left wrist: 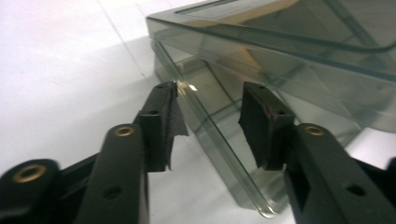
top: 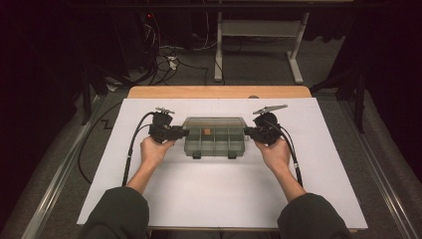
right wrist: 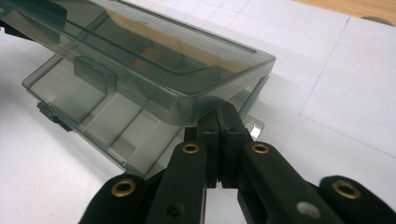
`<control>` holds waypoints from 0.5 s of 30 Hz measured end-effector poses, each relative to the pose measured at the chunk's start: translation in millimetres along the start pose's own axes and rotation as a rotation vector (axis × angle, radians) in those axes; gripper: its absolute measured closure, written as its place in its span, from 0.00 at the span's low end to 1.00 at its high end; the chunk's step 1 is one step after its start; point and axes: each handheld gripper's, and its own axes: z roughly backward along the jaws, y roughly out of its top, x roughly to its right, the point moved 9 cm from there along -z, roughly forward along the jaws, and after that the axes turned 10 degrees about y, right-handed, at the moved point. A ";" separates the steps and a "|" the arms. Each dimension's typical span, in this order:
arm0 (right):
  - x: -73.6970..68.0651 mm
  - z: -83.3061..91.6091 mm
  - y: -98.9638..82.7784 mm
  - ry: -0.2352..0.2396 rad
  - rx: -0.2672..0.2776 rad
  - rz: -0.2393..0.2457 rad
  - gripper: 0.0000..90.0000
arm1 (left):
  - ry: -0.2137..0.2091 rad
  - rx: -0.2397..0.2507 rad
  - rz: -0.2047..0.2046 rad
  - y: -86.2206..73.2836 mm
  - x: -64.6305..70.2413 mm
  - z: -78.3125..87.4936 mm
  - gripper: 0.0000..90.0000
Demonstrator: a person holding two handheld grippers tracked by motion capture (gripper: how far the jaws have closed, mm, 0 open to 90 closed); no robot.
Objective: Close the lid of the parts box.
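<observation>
While a smoky clear compartment box [top: 214,135] sits mid-desk on the white sheet [top: 214,194], its lid [right wrist: 154,60] lifted ajar, the left gripper [left wrist: 210,121] straddles the box's thin side wall with jaws partly apart, pads off it. At the opposite end, the right gripper [right wrist: 219,128] has its jaws pressed together under the lid's corner. A small orange piece [top: 206,131] lies inside.

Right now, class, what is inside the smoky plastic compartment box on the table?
Inside the compartment box, thin dividers form small cells, and one small orange-brown piece sits in a back cell. The half-raised tinted lid dims the rest, so other small contents cannot be ruled out.
</observation>
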 end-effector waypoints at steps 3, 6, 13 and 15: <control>-1.1 1.4 -2.5 0.010 0.001 0.001 1.00 | -0.018 -0.007 0.014 -0.5 1.3 4.2 0.69; -1.6 1.7 -5.4 0.021 0.001 0.002 1.00 | -0.031 -0.010 0.012 -1.9 2.8 9.1 0.71; -4.1 2.8 -13.8 0.042 -0.005 0.008 1.00 | -0.039 -0.005 -0.009 -11.3 3.5 19.1 0.73; -4.5 4.4 -14.9 0.042 -0.005 0.009 1.00 | -0.037 0.000 -0.014 -13.4 2.4 21.3 0.73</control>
